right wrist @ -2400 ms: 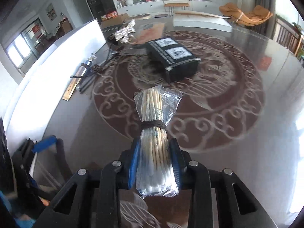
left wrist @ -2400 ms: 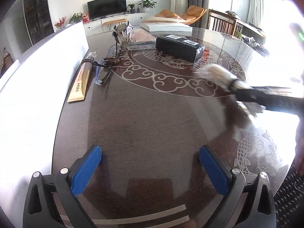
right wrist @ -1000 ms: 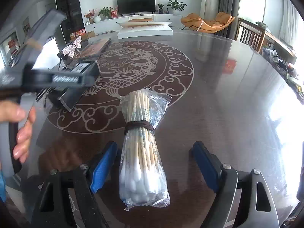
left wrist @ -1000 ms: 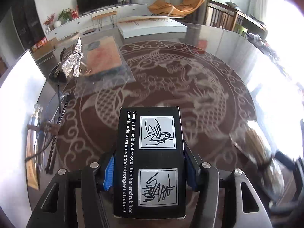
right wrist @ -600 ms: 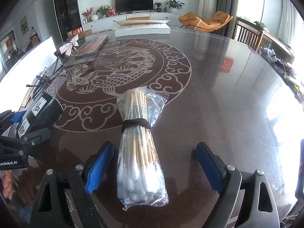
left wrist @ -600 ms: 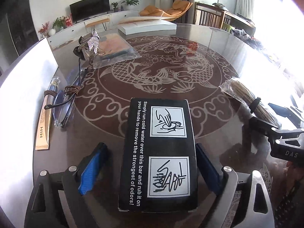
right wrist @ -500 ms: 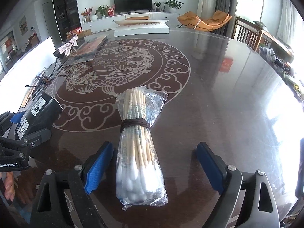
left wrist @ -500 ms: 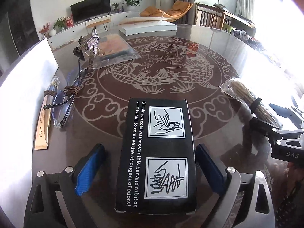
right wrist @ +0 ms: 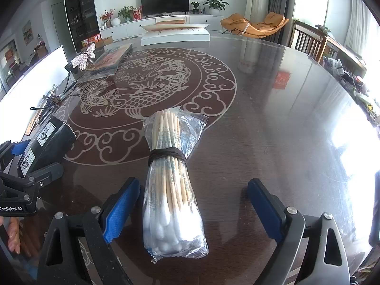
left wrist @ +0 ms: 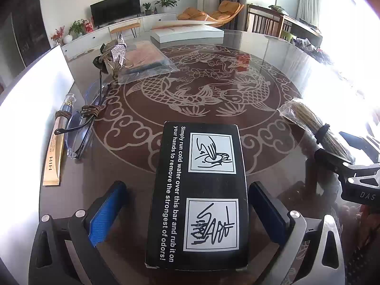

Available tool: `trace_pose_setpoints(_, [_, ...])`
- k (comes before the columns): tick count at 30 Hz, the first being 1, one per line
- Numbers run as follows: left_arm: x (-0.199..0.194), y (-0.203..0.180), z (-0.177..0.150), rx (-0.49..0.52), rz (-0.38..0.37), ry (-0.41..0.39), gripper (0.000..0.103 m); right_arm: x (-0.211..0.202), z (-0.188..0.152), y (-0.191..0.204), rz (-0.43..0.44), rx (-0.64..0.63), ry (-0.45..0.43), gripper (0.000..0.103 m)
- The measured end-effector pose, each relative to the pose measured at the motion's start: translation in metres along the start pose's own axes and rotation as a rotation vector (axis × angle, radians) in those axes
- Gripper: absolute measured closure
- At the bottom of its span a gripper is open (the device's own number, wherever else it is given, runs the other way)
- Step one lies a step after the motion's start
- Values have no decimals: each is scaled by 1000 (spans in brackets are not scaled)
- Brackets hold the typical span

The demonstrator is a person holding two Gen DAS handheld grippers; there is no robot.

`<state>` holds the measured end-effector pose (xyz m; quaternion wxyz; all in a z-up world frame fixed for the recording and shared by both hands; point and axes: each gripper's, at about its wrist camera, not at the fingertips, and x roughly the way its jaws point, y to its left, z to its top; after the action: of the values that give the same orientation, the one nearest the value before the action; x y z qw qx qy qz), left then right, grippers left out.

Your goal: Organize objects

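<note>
Both grippers open, box and swabs lying on counter (left wrist: 273,54) near its front edge.
Left gripper (left wrist: 187,210): jaws apart around black box (left wrist: 198,190), a gap on each side. Right gripper (right wrist: 193,205): jaws apart around bagged cotton swab bundle (right wrist: 172,180), not touching. Glasses (left wrist: 79,130), tube (left wrist: 55,147) and packaged item (left wrist: 144,61) sit along the counter's left edge.

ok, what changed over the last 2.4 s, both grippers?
Left gripper fetched the black box from mid-table toward the near edge, then let go. Right gripper set down and released the swab bundle. Both jaws now open. Glasses and bagged item unmoved.
</note>
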<state>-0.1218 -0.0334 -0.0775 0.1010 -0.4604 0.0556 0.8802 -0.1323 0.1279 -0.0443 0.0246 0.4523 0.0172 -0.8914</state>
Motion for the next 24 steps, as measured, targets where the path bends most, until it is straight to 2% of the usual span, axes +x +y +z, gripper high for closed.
trace_pose_setpoints(24, [1, 0, 0, -1, 1, -1, 0, 0, 0, -1, -2, 2, 2, 8])
